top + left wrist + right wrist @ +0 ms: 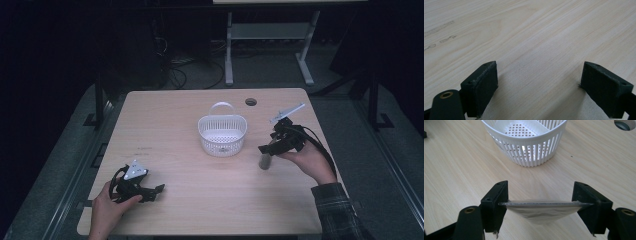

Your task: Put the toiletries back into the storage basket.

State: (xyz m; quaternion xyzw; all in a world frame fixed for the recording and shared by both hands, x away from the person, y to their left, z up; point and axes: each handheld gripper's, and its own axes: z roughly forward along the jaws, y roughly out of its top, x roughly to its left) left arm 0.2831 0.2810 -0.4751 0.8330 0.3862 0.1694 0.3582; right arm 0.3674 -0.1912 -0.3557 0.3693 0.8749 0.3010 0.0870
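My right fingers were closed on the two ends of a small silvery pouch, one finger at each side of its flat top edge. I held it by the ends so the soft body could hang down and not get squashed. In the high view the pouch hung under my right fingers, near the right edge of the bench, and its bottom was very close to the wood. I could not tell if it touched.

The white basket stood near the middle of the bench, a bit toward the far edge, with its handle up at the back. From my right hand I looked across at its slotted wall and saw nothing inside it. The pouch was beside the basket, not in it. I think the pouch was meant to go in there, so holding it high by the top would make it easy to lift over the rim.

My left fingers were spread apart with nothing between them, just bare wood. They sat low by the near left corner, out of the way of the other hand.
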